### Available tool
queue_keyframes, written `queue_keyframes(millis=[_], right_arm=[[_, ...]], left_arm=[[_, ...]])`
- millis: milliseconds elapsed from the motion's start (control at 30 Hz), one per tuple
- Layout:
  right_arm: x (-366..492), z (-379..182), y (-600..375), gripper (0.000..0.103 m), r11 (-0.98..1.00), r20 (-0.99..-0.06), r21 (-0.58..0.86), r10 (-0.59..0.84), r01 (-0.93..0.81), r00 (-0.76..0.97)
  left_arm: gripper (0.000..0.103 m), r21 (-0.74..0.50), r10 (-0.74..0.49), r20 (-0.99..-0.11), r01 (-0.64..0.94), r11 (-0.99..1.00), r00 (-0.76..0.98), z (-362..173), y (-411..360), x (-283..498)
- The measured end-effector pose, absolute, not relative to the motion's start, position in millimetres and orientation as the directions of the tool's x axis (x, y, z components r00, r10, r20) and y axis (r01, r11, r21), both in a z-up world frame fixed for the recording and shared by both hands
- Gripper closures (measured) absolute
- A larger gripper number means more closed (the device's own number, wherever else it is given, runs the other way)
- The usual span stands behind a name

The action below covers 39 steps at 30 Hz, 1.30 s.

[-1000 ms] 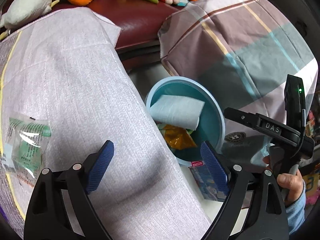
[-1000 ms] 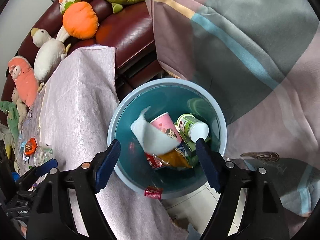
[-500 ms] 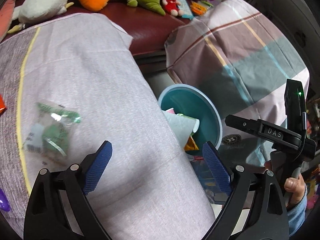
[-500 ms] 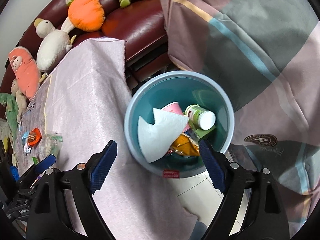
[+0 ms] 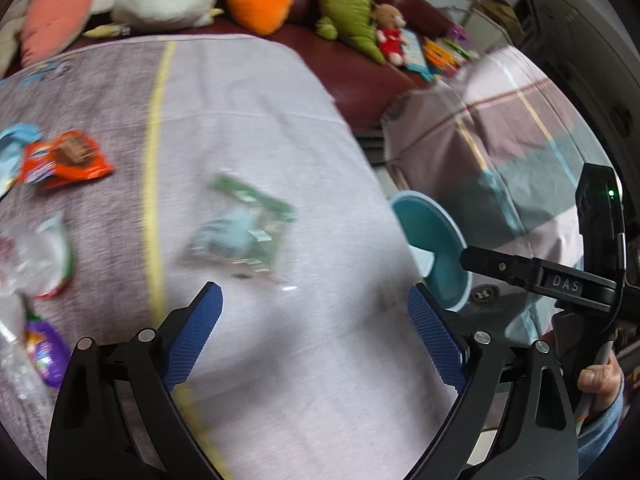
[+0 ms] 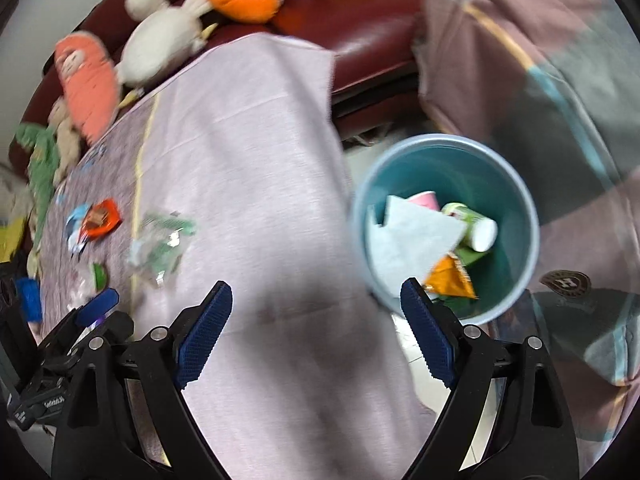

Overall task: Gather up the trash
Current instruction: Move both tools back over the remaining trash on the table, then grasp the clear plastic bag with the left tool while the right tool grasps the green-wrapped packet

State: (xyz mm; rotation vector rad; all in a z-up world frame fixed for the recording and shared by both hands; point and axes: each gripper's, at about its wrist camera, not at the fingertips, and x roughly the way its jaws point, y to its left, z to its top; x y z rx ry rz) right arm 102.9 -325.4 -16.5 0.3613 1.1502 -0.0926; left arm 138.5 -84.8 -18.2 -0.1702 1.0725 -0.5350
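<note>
A blue trash bin (image 6: 520, 200) stands on the floor right of the cloth-covered table (image 6: 256, 160); it holds a white tissue (image 6: 412, 236), cups and an orange wrapper. On the table lie a clear green-printed bag (image 5: 240, 232), an orange wrapper (image 5: 64, 160), a crumpled clear wrapper (image 5: 40, 256) and a purple wrapper (image 5: 46, 352). My left gripper (image 5: 314, 332) is open and empty over the table, just short of the green bag. My right gripper (image 6: 316, 328) is open and empty above the table's right edge, beside the bin. The bin's rim also shows in the left wrist view (image 5: 432, 204).
A dark red sofa (image 5: 360, 68) with several plush toys runs along the back. A plaid blanket (image 6: 560, 80) covers furniture right of the bin. The right-hand gripper and the person's hand (image 5: 600, 376) show at the right of the left wrist view.
Both grippers swung left, away from the bin and toward the table. The green bag moved toward the centre of the left wrist view, and more wrappers came into sight.
</note>
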Motion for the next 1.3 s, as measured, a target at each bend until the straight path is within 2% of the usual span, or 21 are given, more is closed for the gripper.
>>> queue_keyframes(millis=[433, 633, 833, 1200, 1233, 1300], right_arm=[[132, -12, -234, 0.021, 0.978, -0.918, 0.187, 0.14, 0.092, 0.371], [151, -21, -200, 0.021, 0.981, -0.926, 0.189, 0.162, 0.047, 0.34], [177, -31, -175, 0.021, 0.979, -0.93, 0.201, 0.182, 0.029, 0.32], [216, -69, -159, 0.021, 0.956, -0.93, 0.284, 0.256, 0.075, 0.265], [217, -72, -160, 0.021, 0.953, -0.928, 0.291, 0.26, 0.083, 0.265], [219, -76, -161, 0.021, 0.949, -0.926, 0.299, 0.264, 0.099, 0.27]], left_arm=[[0.009, -0.318, -0.353, -0.793, 0.158, 0.935, 0.496, -11, 48, 137], [0.009, -0.316, -0.294, -0.815, 0.044, 0.948, 0.499, -25, 102, 149], [0.009, -0.315, -0.278, -0.837, 0.001, 0.949, 0.471, -43, 117, 159], [0.009, -0.276, -0.266, -0.859, 0.043, 0.96, 0.438, -63, 119, 166], [0.01, -0.274, -0.266, -0.859, 0.048, 0.961, 0.437, -64, 117, 166], [0.029, -0.268, -0.263, -0.863, 0.05, 0.962, 0.431, -65, 115, 167]])
